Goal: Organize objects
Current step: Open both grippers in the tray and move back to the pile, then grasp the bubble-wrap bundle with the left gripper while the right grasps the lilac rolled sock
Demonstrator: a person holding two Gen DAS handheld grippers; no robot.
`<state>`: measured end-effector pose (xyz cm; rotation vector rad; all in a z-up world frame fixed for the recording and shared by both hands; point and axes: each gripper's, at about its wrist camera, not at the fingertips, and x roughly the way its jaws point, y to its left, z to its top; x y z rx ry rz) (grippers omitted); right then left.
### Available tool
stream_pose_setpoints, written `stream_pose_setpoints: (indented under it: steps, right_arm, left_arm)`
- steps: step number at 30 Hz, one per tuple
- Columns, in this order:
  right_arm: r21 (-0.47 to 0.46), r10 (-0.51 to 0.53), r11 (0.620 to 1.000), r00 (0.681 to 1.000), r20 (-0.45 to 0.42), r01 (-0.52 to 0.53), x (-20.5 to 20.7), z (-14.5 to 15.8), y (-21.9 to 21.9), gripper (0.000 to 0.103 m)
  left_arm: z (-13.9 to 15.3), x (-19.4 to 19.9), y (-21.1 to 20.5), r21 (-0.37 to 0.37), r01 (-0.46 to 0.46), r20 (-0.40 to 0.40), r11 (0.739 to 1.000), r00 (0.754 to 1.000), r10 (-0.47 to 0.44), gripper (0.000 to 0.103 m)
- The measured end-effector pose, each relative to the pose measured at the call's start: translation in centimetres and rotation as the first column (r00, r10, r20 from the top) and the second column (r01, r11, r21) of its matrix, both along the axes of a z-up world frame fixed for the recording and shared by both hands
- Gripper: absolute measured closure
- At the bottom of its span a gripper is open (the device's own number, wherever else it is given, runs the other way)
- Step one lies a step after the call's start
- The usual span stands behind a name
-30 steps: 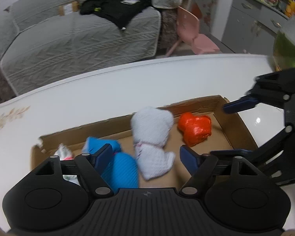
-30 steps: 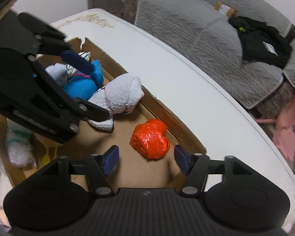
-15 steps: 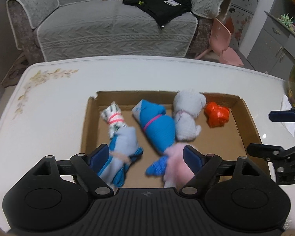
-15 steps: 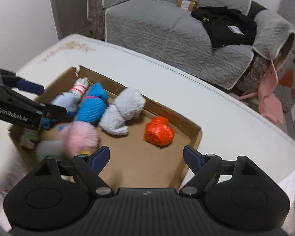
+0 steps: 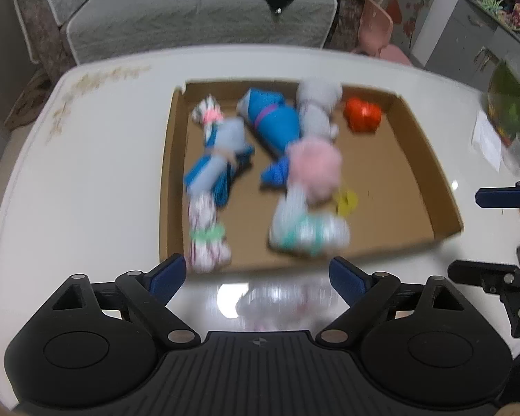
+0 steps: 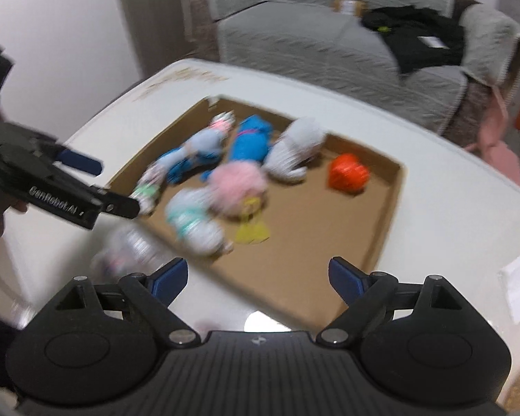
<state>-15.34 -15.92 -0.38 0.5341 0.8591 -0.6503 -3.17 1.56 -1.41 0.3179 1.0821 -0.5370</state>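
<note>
A shallow cardboard box (image 5: 430,187) (image 6: 388,215) lies on the white table. In it are several rolled socks and soft bundles: a blue one (image 5: 277,124) (image 6: 251,142), a grey-white one (image 5: 317,104) (image 6: 294,152), a pink one (image 5: 315,166) (image 6: 239,183), a red-orange one (image 5: 362,114) (image 6: 348,173) and a white-and-mint one (image 5: 308,228) (image 6: 194,225). My left gripper (image 5: 258,275) is open and empty, above the table in front of the box. My right gripper (image 6: 258,275) is open and empty, above the box's near corner. Both views are blurred.
A clear plastic bundle (image 5: 280,301) (image 6: 128,249) lies on the table just outside the box's front edge. A grey sofa (image 5: 190,17) with black clothing stands behind the table. A pink chair (image 5: 378,31) and grey cabinets (image 5: 475,38) are at the right. Papers (image 5: 488,138) lie on the table's right side.
Both grippers have pulled back and up from inside the box, so the whole box now shows. Both stayed open and empty.
</note>
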Motion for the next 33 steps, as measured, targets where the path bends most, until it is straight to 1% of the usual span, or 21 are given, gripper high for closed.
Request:
stream_pose_setpoints:
  steps: [6, 8, 11, 14, 16, 23, 28, 31, 33]
  right_arm:
    - [-0.017, 0.151, 0.988, 0.988, -0.008, -0.151, 0.9, -1.2, 3.0, 0.017]
    - [-0.046, 0.207, 0.977, 0.977, -0.048, -0.21, 1.5, -1.8, 4.1, 0.017]
    - [-0.066, 0.267, 0.959, 0.957, -0.115, -0.275, 2.2, -3.3, 5.1, 0.018]
    - [-0.045, 0.313, 0.946, 0.942, -0.126, -0.32, 2.8, -4.3, 5.3, 0.02]
    - [-0.055, 0.344, 0.934, 0.929, -0.138, -0.354, 3.2, -4.6, 5.5, 0.02]
    - [-0.02, 0.38, 0.922, 0.914, -0.139, -0.386, 4.2, -5.6, 5.1, 0.02]
    - [-0.005, 0.408, 0.909, 0.893, -0.188, -0.416, 4.6, -7.0, 5.0, 0.021]
    - [0.007, 0.414, 0.908, 0.894, -0.172, -0.419, 4.7, -7.3, 4.9, 0.027]
    - [0.023, 0.417, 0.907, 0.892, -0.172, -0.42, 4.9, -7.6, 4.9, 0.036]
  left_arm:
    - [-1.0, -2.6, 1.4, 0.016, -0.009, -0.034, 1.0, 0.999, 0.01, 0.009]
    - [-1.4, -2.9, 1.4, 0.013, -0.002, -0.044, 1.0, 0.999, 0.003, 0.009]
    - [-2.1, -2.9, 0.8, 0.032, 0.015, -0.024, 0.999, 1.0, -0.014, 0.008]
    - [-2.9, -2.5, 0.5, 0.031, 0.003, -0.023, 1.0, 1.0, -0.002, 0.008]
    - [-3.3, -2.1, 0.0, 0.031, 0.003, -0.03, 1.0, 1.0, -0.003, 0.008]
    - [-4.2, -1.3, -1.8, 0.044, 0.017, -0.029, 0.999, 0.999, -0.016, 0.007]
    - [-5.4, -1.2, -2.7, 0.072, 0.033, -0.046, 0.997, 0.998, -0.029, 0.007]
    - [-5.8, -1.2, -2.7, 0.08, 0.043, -0.047, 0.996, 0.998, -0.039, 0.007]
    - [-6.0, -1.1, -2.7, 0.084, 0.041, -0.053, 0.996, 0.998, -0.037, 0.008]
